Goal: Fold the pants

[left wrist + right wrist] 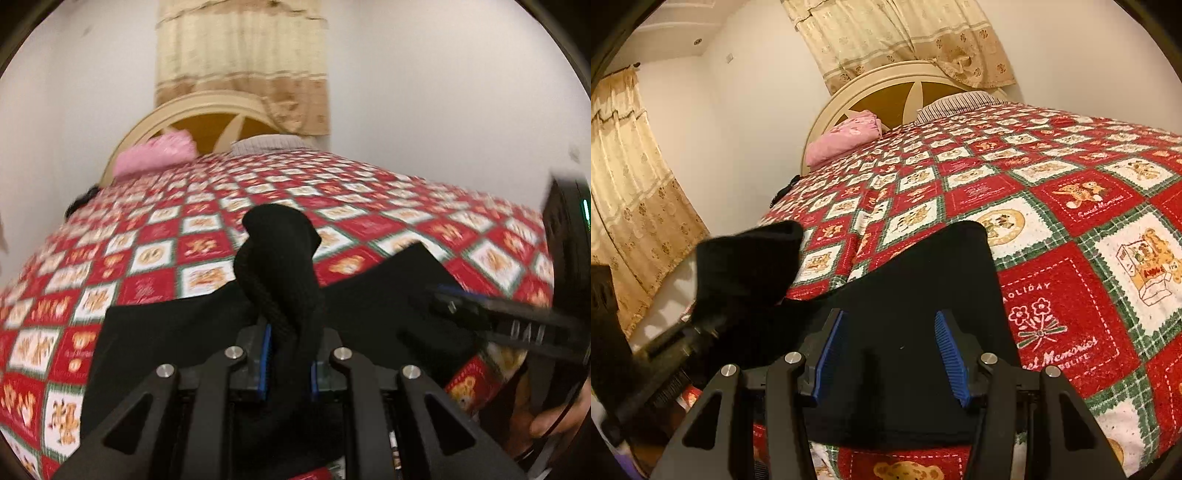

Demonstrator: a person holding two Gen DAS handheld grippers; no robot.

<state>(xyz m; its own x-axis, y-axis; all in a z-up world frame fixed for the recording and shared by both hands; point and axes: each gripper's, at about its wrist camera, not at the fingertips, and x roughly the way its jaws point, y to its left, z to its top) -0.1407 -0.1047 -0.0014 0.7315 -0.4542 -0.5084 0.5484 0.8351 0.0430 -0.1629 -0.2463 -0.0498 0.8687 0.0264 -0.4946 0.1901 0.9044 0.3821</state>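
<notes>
The bed [1071, 229] carries the black pants [916, 295], lying flat near its front edge. The left gripper [288, 354] is clenched on a lifted bunch of them; it should carry this across, taut and level. The right gripper [886, 354] hangs released above the cloth. No containers show.

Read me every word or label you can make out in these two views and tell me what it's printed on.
"HOLIDAY": red flower square of the bedspread, right wrist view; its first letter may be hidden.
"Memories": same square, below the flowers; the smaller lettering under it is too blurred.
"Sweet Memories": red teddy-bear square, small but legible.
Raised marking on the right gripper, left wrist view: too blurred.
All bedspread text in the left wrist view: motion-blurred.
</notes>
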